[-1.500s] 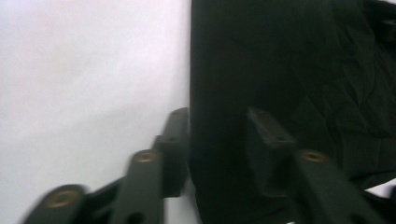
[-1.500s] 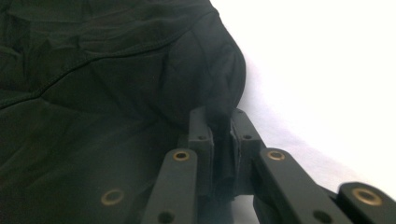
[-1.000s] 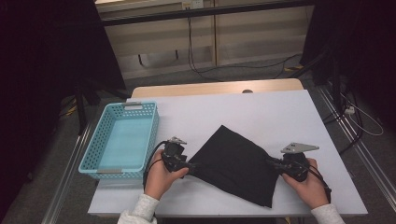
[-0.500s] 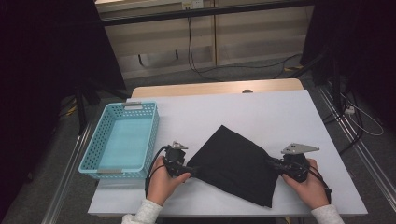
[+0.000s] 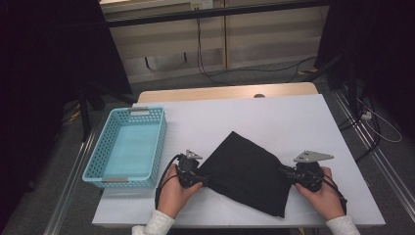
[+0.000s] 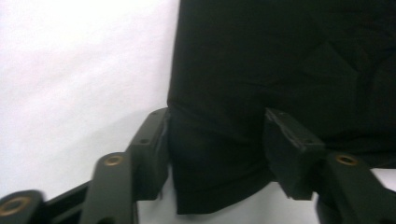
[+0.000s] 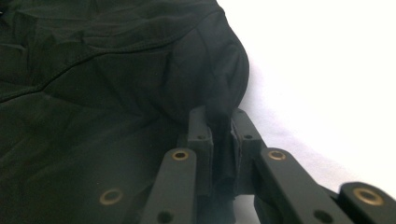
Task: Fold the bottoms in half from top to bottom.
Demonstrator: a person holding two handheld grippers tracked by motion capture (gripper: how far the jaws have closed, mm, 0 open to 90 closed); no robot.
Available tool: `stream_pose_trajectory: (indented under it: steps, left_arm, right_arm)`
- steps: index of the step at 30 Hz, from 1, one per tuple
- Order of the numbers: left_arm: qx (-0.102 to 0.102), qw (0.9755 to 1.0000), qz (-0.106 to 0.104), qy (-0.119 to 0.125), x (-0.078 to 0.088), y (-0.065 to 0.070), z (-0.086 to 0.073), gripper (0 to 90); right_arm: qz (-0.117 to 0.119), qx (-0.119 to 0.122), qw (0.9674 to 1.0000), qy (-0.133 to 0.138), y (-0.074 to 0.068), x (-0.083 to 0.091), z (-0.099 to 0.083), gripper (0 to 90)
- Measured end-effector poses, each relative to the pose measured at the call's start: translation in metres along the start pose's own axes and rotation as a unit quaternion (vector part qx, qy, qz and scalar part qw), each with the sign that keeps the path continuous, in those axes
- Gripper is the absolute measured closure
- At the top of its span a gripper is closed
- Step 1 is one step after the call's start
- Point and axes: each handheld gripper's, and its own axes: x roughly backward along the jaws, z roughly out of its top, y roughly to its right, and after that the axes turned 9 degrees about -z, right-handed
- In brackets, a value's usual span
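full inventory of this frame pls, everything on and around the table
black cloth: 1, black, flat on the near middle of the table, one corner pointing away from the person
basket: 1, light blue, perforated walls, nothing inside, left part of the table
table: 1, white top, wooden strip along the far edge
cables: several, dark, on the floor behind the table
left gripper: 1, black, at the cloth's left corner; jaws have just been closing, cloth edge between them, pads not visibly pressing it yet
right gripper: 1, black, grey plate on top, shut on the cloth's right corner
hands: 2, white sleeves, coming in from the near edge, one on each gripper
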Motion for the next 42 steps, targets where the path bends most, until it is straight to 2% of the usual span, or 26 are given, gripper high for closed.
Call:
stream_pose_trajectory:
  steps: [2,4,6,7,9,11,13,16,18,20,24,26,32,39,42]
  left_arm:
    - [0.005,0.9999,-0.011,-0.003,0.0,0.002,0.001,54.4]
    - [0.004,0.9999,-0.009,-0.005,-0.001,0.005,0.001,56.3]
    - [0.016,0.9995,-0.025,-0.007,-0.001,0.007,0.002,65.1]
    - [0.017,0.9994,-0.027,-0.009,-0.001,0.007,0.002,68.6]
    - [0.025,0.9992,-0.03,-0.011,-0.001,0.008,0.003,71.4]
    - [0.04,0.9982,-0.043,-0.014,-0.001,0.006,0.004,78.3]
    - [0.046,0.9976,-0.047,-0.02,-0.001,0.006,0.005,79.7]
    - [0.066,0.9958,-0.054,-0.034,0.001,0.001,0.009,81.5]
    - [0.067,0.9951,-0.059,-0.044,0.003,-0.003,0.011,82.3]
    - [0.08,0.9934,-0.068,-0.047,0.005,-0.008,0.013,82.9]
    - [0.086,0.9917,-0.081,-0.051,0.01,-0.018,0.02,83.6]
    - [0.092,0.9912,-0.079,-0.052,0.012,-0.023,0.024,86.7]
    - [0.103,0.9885,-0.093,-0.06,0.013,-0.036,0.032,87.0]
    - [0.107,0.9873,-0.095,-0.069,0.013,-0.05,0.041,87.1]
    - [0.105,0.9879,-0.091,-0.07,0.015,-0.055,0.047,87.1]
  right_arm:
    - [0.0,0.0,1.0,0.0,0.0,0.0,0.0,81.4]
    - [0.001,-0.003,1.0,0.0,0.0,0.0,0.0,81.4]
    - [0.0,-0.003,1.0,0.0,0.0,0.0,0.0,81.4]
    - [0.0,-0.002,1.0,0.0,0.0,0.0,0.0,81.5]
    - [-0.002,-0.002,1.0,0.0,-0.001,0.0,0.0,81.5]
    - [-0.003,-0.004,1.0,-0.001,-0.001,0.0,0.0,81.5]
    - [-0.004,-0.004,1.0,0.0,-0.001,0.0,0.0,81.5]
    - [-0.008,-0.003,1.0,0.001,-0.002,0.001,0.0,81.7]
    - [-0.008,-0.006,0.9999,0.003,-0.003,0.001,0.0,81.7]
    - [-0.009,-0.004,0.9999,0.004,-0.003,0.001,0.0,81.8]
    - [-0.008,-0.003,1.0,0.004,-0.007,0.001,0.001,81.8]
    - [-0.01,-0.002,0.9999,0.004,-0.009,0.002,0.001,81.8]
    - [-0.001,-0.008,1.0,0.001,-0.014,0.004,0.0,81.6]
    - [-0.002,-0.003,1.0,0.006,-0.019,0.007,-0.001,78.9]
    - [-0.003,-0.001,1.0,0.007,-0.021,0.006,-0.001,72.0]
